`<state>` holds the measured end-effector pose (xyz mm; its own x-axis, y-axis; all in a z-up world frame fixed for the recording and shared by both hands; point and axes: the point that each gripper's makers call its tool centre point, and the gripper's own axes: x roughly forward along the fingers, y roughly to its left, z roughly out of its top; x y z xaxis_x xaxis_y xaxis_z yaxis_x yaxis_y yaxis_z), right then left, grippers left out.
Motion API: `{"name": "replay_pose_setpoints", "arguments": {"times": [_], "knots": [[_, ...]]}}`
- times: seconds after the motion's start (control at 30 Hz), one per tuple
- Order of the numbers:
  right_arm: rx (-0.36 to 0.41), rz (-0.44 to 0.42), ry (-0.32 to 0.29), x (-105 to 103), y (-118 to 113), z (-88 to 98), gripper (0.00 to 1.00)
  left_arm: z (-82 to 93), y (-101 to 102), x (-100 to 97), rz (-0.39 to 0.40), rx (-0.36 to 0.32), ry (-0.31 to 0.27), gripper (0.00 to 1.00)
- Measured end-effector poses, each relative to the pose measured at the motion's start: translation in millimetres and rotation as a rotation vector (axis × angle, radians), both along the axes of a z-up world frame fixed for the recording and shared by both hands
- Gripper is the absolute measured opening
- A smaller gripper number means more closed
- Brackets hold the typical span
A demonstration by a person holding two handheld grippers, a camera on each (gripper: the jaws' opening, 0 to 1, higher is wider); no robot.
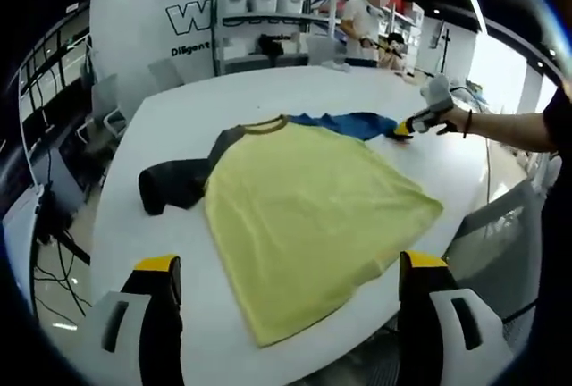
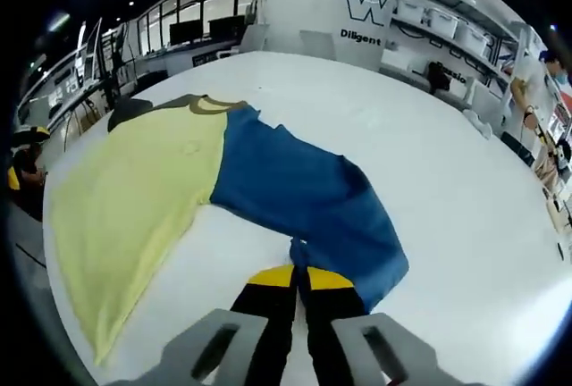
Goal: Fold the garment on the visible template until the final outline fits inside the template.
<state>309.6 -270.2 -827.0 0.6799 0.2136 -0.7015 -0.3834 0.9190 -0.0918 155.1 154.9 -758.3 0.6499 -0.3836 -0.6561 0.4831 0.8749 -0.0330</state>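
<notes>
A yellow T-shirt [image 1: 304, 212] lies flat on the white table [image 1: 179, 118]. It has a dark grey sleeve [image 1: 174, 185] on its left and a blue part [image 1: 353, 123] at its far right. My left gripper [image 1: 289, 265] hovers over the shirt's near hem, its jaws wide apart and holding nothing. My right gripper [image 1: 407, 127], held in a person's hand, is at the tip of the blue part. In the right gripper view the blue part [image 2: 304, 194] spreads out beside the yellow body [image 2: 134, 198]. There my right gripper [image 2: 299, 272] has its jaws pressed together on the blue edge.
Metal shelves with white bins [image 1: 268, 6] and grey chairs [image 1: 107, 104] stand beyond the table's far side. A person [image 1: 362, 24] stands by the shelves. The table's near edge [image 1: 349, 337] runs just under the shirt's hem. Cables [image 1: 54, 288] lie on the floor at the left.
</notes>
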Motion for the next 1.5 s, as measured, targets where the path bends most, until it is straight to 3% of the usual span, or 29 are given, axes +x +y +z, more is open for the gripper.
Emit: {"name": "replay_pose_setpoints", "arguments": {"times": [0.17,0.47,0.7,1.1,1.27,1.5], "knots": [[-0.010,-0.074,-0.059,23.0,-30.2,27.9,0.00,0.0,0.1,-0.3,-0.006,0.009,0.000,0.99],[-0.042,-0.184,-0.078,53.8,-82.4,43.5,0.00,-0.4,0.1,0.1,-0.014,0.020,-0.007,0.99],[-0.144,-0.245,-0.014,63.4,-126.5,26.7,0.00,-0.1,-1.4,2.3,-0.023,0.028,-0.012,0.99],[-0.242,-0.229,0.089,75.1,-172.2,-10.7,0.00,-1.1,8.5,5.9,-0.025,0.073,-0.005,0.99],[-0.201,-0.252,0.128,84.3,-183.3,-29.3,0.00,-3.1,9.3,7.3,-0.023,0.077,0.007,0.99],[-0.170,-0.322,0.175,67.5,-183.9,-40.7,0.00,-8.2,11.3,5.4,-0.025,0.080,0.018,0.99]]}}
